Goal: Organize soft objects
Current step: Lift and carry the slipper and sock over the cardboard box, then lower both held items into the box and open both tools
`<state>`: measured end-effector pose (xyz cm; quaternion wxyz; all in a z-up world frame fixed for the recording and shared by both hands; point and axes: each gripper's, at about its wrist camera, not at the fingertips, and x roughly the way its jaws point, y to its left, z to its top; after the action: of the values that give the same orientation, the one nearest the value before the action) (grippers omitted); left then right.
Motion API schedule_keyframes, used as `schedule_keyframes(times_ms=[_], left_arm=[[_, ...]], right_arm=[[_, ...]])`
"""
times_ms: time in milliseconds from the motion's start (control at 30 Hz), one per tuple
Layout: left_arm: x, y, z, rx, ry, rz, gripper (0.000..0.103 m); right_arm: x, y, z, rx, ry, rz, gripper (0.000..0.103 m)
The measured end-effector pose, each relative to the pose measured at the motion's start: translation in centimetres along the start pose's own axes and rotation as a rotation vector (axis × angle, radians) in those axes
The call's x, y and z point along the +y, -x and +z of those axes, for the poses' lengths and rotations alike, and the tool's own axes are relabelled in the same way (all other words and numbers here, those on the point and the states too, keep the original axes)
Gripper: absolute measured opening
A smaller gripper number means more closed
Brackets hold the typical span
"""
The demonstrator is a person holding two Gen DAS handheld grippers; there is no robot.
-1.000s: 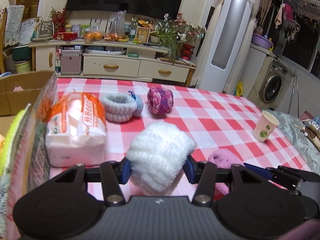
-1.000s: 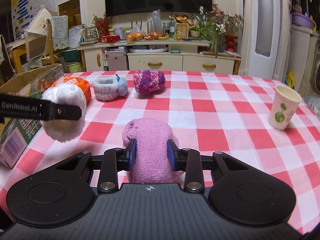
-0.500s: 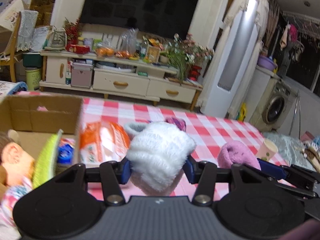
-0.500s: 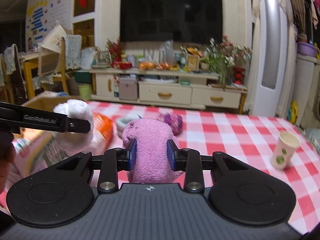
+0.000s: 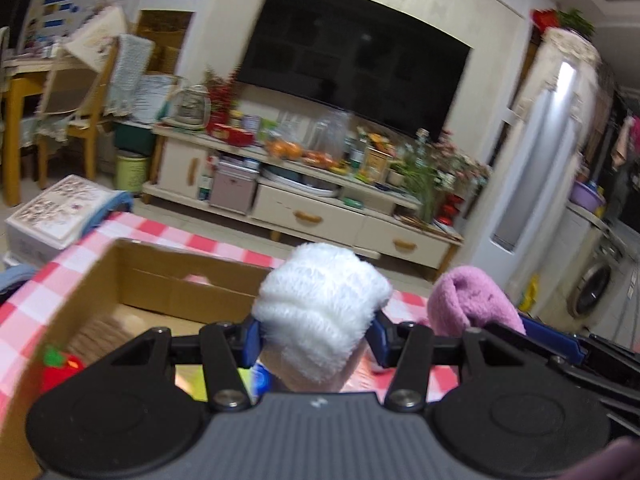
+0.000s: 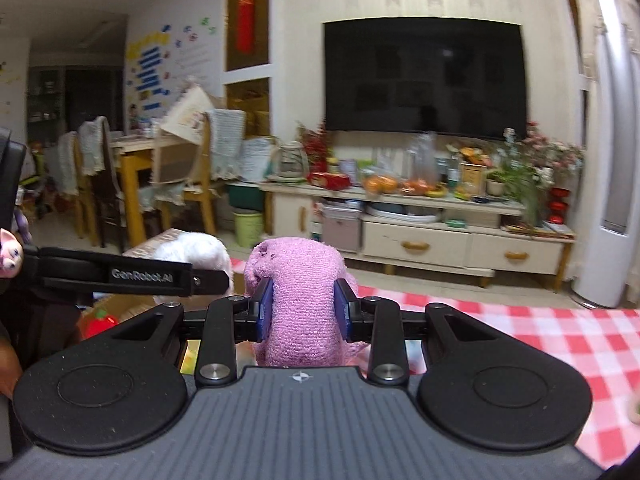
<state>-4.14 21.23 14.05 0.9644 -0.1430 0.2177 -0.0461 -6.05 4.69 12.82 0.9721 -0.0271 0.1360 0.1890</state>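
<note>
We see the white fluffy roll (image 5: 320, 312) clamped in the left gripper (image 5: 316, 338), held above the open cardboard box (image 5: 176, 280) at the table's left edge. The right gripper (image 6: 302, 308) pinches the pink towel roll (image 6: 298, 300) just beside it. Red-checked tablecloth (image 6: 540, 332) below; TV (image 6: 424, 76) and cabinet (image 6: 460, 240) behind. Both grippers point slightly downward.

Cardboard box (image 5: 132, 276) on table (image 5: 36, 300) at left, TV cabinet (image 5: 320, 212) behind, w/ TV (image 5: 352, 56) above

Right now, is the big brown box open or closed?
Open. The cardboard box has no lid or flaps over it, and its inside walls show, with a red toy lying inside.
</note>
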Motion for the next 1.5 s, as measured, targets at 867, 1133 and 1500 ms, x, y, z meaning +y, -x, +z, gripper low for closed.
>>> schedule_keyframes(times_ms=[867,1133,1500], left_arm=[[7.6,-5.2,0.9,0.087,0.123,0.235,0.051],[7.9,-5.8,0.8,0.116,0.135,0.261,0.057],[6.9,-4.7,1.6,0.081,0.125,0.271,0.092]], right_arm=[[4.9,-9.7,-0.8,0.170,-0.015,0.194,0.039],[5.5,-10.2,-0.8,0.195,0.009,0.197,0.046],[4.3,-6.0,0.1,0.085,0.033,0.164,0.099]])
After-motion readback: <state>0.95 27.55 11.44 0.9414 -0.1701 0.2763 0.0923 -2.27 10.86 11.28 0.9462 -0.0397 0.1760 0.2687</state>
